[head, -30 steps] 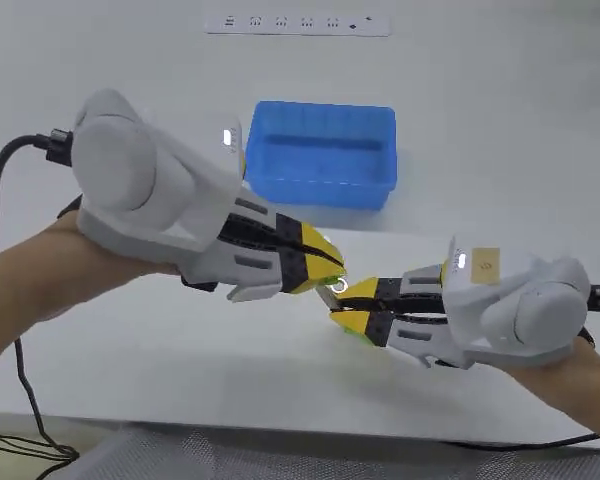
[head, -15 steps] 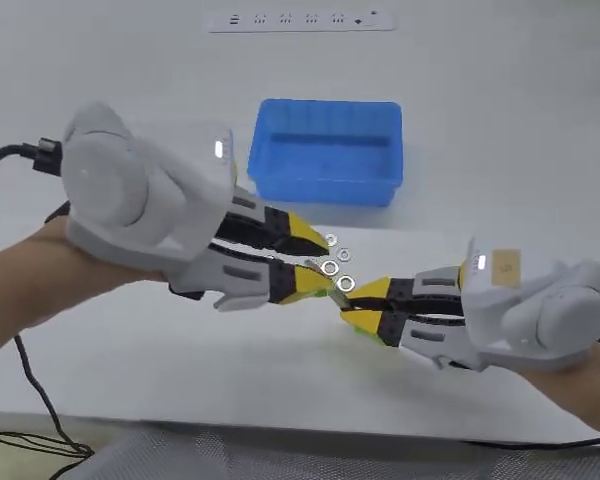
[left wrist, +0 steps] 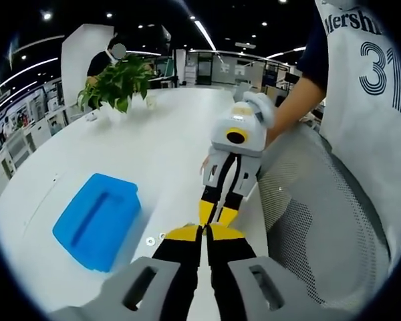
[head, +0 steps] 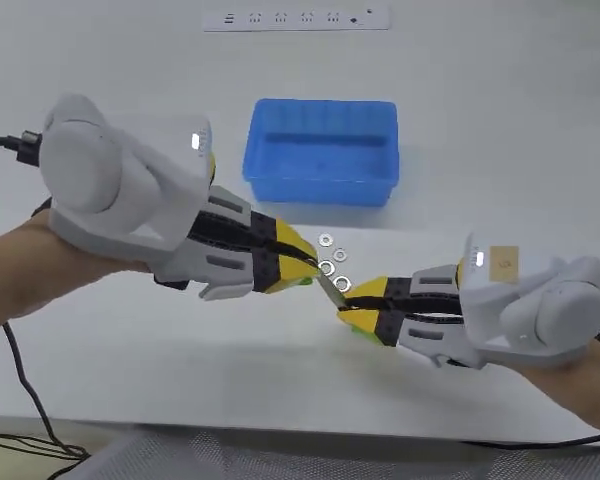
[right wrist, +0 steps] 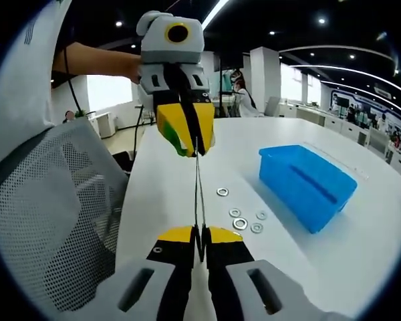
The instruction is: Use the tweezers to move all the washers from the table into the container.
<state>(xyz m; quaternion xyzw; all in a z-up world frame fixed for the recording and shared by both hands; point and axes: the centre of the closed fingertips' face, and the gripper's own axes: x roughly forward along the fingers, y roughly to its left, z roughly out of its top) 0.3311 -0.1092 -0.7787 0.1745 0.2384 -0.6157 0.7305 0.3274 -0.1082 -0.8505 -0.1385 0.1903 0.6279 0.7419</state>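
First, in the head view, the tweezers (head: 330, 289) are clenched at both ends — by the left gripper (head: 305, 272) and the right gripper (head: 348, 305) — just beside the washers (head: 327, 268) lying on the counter (head: 130, 345), near the blue container (head: 322, 150). In the left gripper view, "31" is read on a person's shirt (left wrist: 361, 114). In the right gripper view, five washers are counted beside the tweezers.

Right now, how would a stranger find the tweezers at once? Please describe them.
Start at the blue container on the white table; in front of it the left tool and the right tool nearly meet. The tweezers are the thin silver strip bridging them, straight unlike the round washers.
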